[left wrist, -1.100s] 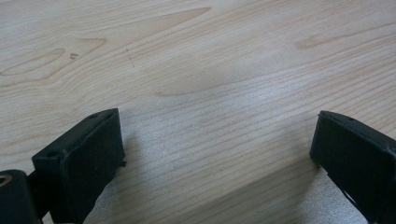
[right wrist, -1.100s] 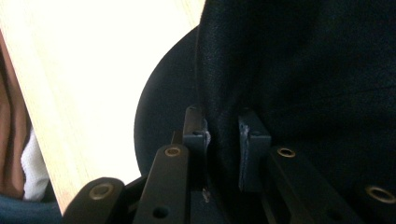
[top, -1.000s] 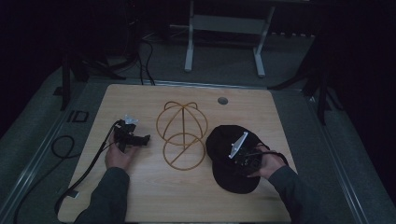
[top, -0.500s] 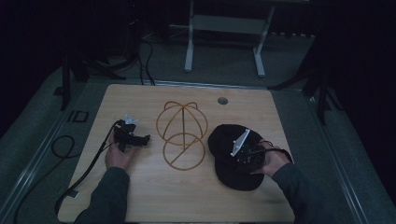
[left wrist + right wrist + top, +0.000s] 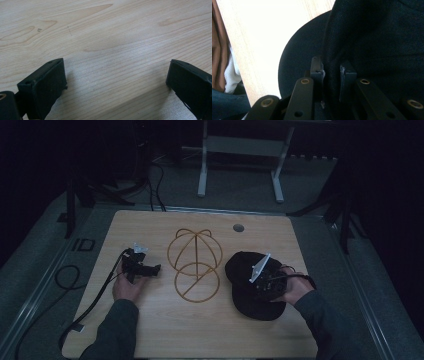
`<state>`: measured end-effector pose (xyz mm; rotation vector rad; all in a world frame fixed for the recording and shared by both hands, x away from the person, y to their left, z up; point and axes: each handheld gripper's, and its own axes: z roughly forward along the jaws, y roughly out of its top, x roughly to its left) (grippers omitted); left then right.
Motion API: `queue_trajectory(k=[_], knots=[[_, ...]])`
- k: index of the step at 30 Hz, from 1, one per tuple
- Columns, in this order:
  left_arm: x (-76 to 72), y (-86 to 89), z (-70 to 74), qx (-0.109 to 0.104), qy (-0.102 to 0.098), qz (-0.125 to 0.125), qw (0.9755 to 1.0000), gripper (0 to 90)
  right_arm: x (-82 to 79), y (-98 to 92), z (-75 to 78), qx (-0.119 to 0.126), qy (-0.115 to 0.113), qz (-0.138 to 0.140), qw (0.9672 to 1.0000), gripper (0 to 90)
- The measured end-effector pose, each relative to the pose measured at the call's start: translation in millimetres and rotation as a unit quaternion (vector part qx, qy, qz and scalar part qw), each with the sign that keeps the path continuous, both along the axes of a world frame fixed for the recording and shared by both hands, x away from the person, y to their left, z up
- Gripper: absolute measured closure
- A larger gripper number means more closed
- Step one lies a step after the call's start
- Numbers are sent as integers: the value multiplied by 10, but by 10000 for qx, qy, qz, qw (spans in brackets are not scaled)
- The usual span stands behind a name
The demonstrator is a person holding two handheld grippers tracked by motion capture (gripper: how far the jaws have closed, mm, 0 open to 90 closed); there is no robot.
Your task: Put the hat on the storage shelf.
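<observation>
The right gripper (image 5: 331, 68) pinches a fold of the black cap (image 5: 247, 285), which lies right of the wire stand (image 5: 195, 264). The left gripper (image 5: 115, 82), left of the stand, holds its jaws wide apart over bare table (image 5: 112, 37).

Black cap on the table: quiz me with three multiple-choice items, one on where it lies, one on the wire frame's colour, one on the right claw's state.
1. Where does the black cap lie relative to the wire cap frame?
A. To its right
B. To its left
C. On top of it

2. What colour is the wire cap frame?
A. Silver
B. Golden brown
C. Red

3. What is the right claw doing?
A. Standing open over bare wood
B. Shut on a fold of the cap
C. Holding the frame

Answers: 1 A, the high view shows the cap right of the frame, apart from it. 2 B, its wires look golden brown. 3 B, the right gripper view shows dark fabric pinched between the jaws.
</observation>
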<state>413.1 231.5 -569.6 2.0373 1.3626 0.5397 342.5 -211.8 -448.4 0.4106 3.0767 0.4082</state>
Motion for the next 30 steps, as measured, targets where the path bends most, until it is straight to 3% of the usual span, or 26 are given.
queue_trajectory(k=[7,30], knots=[[0,0,0,1,0,0,10000,23,28,-41,78,70,31,16,10000,780],[2,-1,0,1,0,-2,10000,23,64,-203,484,424,-246,-20,9988,778]])
